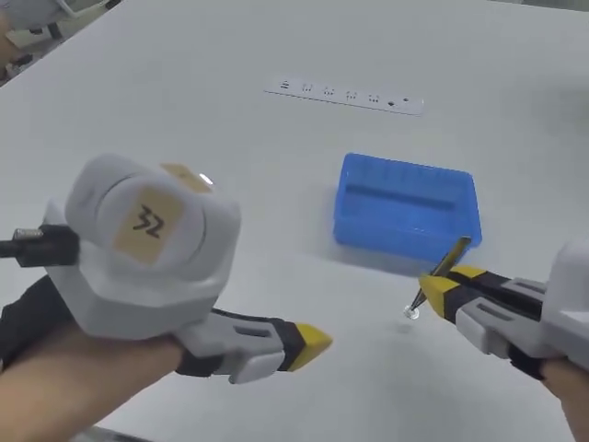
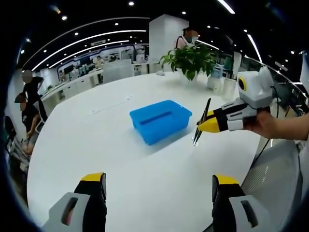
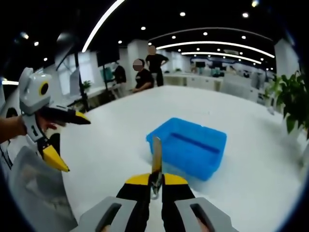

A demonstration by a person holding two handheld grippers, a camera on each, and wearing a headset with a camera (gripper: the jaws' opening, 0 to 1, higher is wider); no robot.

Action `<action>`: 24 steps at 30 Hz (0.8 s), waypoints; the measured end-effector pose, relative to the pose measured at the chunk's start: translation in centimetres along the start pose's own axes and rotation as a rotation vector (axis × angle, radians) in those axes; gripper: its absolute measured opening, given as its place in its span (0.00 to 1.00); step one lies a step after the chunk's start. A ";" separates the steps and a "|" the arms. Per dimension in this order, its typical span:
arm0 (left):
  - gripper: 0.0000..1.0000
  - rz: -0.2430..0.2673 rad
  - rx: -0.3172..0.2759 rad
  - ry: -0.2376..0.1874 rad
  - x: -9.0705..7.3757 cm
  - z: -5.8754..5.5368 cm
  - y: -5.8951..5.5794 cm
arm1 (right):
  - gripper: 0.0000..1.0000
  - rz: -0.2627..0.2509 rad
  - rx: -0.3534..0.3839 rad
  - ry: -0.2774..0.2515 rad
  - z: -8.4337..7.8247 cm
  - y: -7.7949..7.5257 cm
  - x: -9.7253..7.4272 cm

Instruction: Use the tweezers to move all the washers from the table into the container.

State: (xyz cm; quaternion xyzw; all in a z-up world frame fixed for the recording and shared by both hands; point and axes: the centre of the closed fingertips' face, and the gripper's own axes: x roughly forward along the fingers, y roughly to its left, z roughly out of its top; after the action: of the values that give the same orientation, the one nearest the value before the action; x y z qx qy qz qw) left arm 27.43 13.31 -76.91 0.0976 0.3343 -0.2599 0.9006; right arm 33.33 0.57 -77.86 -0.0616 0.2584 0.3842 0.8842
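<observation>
left gripper [image 2: 158,179]: jaws wide apart, holding nothing
right gripper [image 3: 155,180]: clamped tight on the tweezers [image 3: 156,152]
container [image 1: 405,207]: blue tub on the white table [image 1: 230,110]
washer [image 1: 410,313]: tiny shiny blur at the tweezers' tip, roughly 6 o'clock from the container

The left gripper [image 1: 308,341], white-and-grey plastic with yellow-tipped black jaws, sits at the lower left of the head view, held by a hand [image 1: 64,382] and pointing right. Its own view shows the jaws spread wide. At the lower right, the matching right gripper [image 1: 440,287] points left, clamped on slim brass-coloured tweezers [image 1: 451,258].
</observation>
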 end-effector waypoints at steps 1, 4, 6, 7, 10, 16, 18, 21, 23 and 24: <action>0.93 -0.001 -0.001 -0.003 0.0 0.1 0.0 | 0.04 0.000 -0.002 -0.007 0.6 0.0 -0.1; 0.93 -0.005 0.002 -0.005 0.0 0.2 -0.1 | 0.04 -0.002 -0.008 -0.030 1.6 -0.1 -0.2; 0.93 -0.006 0.008 -0.004 0.1 0.2 -0.1 | 0.04 -0.006 -0.014 -0.049 2.5 -0.2 -0.2; 0.93 -0.007 0.009 -0.006 0.0 0.3 -0.1 | 0.04 -0.008 -0.019 -0.058 2.9 -0.3 -0.1; 0.93 -0.009 0.004 -0.013 0.0 0.5 -0.2 | 0.04 -0.020 -0.032 -0.085 4.3 -0.8 0.1; 0.94 -0.015 -0.002 -0.014 0.0 0.4 -0.4 | 0.04 -0.046 0.003 -0.136 6.0 -2.0 0.7; 0.94 -0.015 -0.002 -0.014 0.0 0.3 -0.4 | 0.04 -0.054 0.010 -0.149 6.4 -2.4 1.1; 0.94 -0.018 -0.008 -0.015 0.1 0.2 -0.5 | 0.04 -0.096 -0.001 -0.153 6.8 -3.4 1.9; 0.95 -0.018 -0.010 -0.016 0.1 0.2 -0.6 | 0.04 -0.109 0.000 -0.156 6.7 -3.9 2.4; 0.95 -0.019 -0.011 -0.015 0.1 0.1 -0.6 | 0.04 -0.115 0.001 -0.153 6.6 -4.2 2.6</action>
State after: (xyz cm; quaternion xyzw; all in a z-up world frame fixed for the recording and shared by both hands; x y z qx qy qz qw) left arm 27.23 12.72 -76.86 0.0876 0.3300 -0.2672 0.9011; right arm 40.48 1.39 -73.93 -0.0465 0.1865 0.3363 0.9219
